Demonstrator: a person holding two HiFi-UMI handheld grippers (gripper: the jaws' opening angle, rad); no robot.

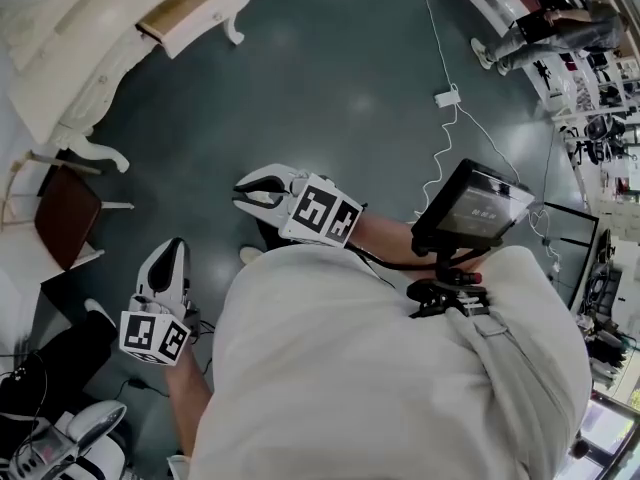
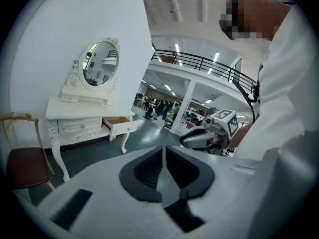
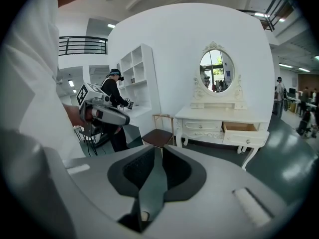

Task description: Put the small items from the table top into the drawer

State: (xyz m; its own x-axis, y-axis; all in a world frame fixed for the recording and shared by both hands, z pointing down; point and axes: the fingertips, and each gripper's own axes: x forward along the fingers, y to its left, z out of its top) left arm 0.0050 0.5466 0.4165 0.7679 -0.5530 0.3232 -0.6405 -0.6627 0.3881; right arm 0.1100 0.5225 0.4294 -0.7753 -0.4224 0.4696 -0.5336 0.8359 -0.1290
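A white dressing table (image 1: 60,63) stands at the far left, its right-hand drawer (image 1: 190,8) pulled open. The drawer (image 2: 118,123) (image 3: 244,132) looks empty from both gripper views. I cannot make out any small items on the table top (image 3: 219,114). I stand well back from it on the dark floor. Both grippers are held close to my body, and nothing is between the jaws of either. My left gripper (image 1: 172,250) (image 2: 163,149) is shut. My right gripper (image 1: 240,193) (image 3: 160,149) has its tips together.
A brown-seated chair (image 1: 65,213) (image 3: 158,136) stands beside the table. An oval mirror (image 2: 101,61) tops it. A white cable and adaptor (image 1: 447,98) lie on the floor. A small monitor (image 1: 480,208) is mounted at my chest. Another person (image 1: 540,33) stands at the far right.
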